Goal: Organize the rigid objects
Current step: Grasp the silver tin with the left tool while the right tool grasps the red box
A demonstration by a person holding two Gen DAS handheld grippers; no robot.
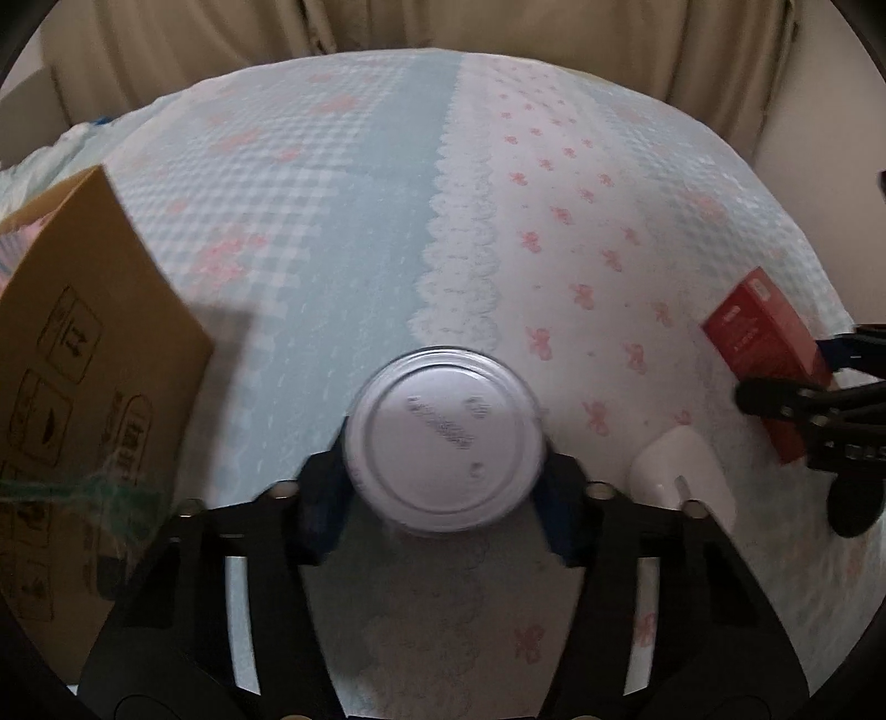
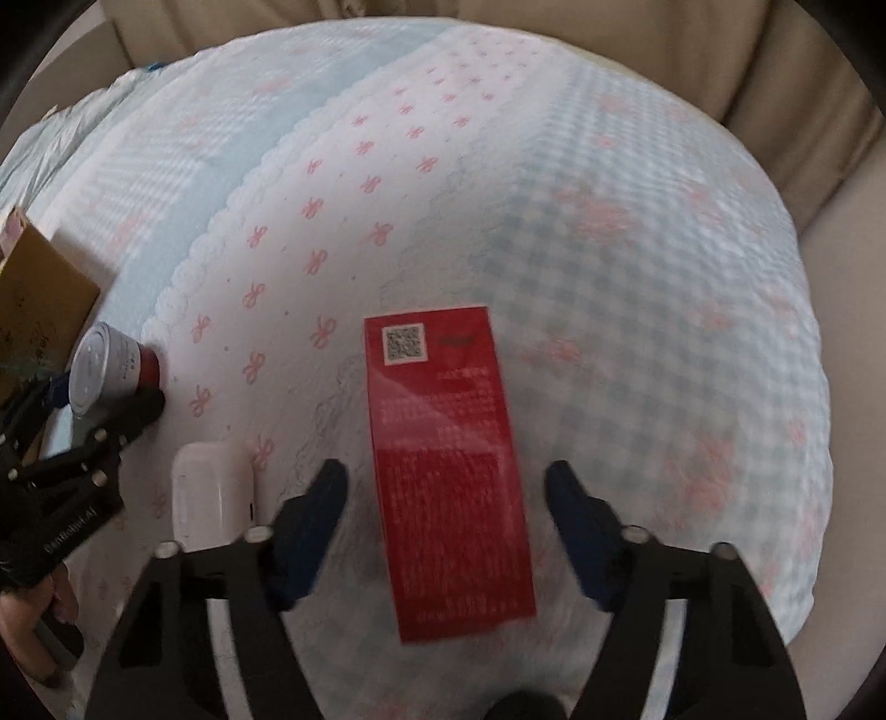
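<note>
My left gripper [image 1: 443,482] is shut on a small can [image 1: 443,437] with a silver lid, its blue pads pressed against both sides. In the right wrist view the can [image 2: 108,368] shows a white and red label, held by the left gripper [image 2: 105,399]. My right gripper [image 2: 446,493] is open, its fingers on either side of a red box [image 2: 448,471] lying flat on the bedsheet, not touching it. The red box [image 1: 769,349] and the right gripper [image 1: 797,382] also show at the right of the left wrist view.
A cardboard box [image 1: 83,387] stands at the left, close to the can, and also shows in the right wrist view [image 2: 39,293]. A white rounded case [image 2: 213,493] lies between the grippers, also in the left wrist view [image 1: 681,471]. A patterned bedsheet [image 1: 498,194] covers the surface; beige curtains [image 1: 443,27] hang behind.
</note>
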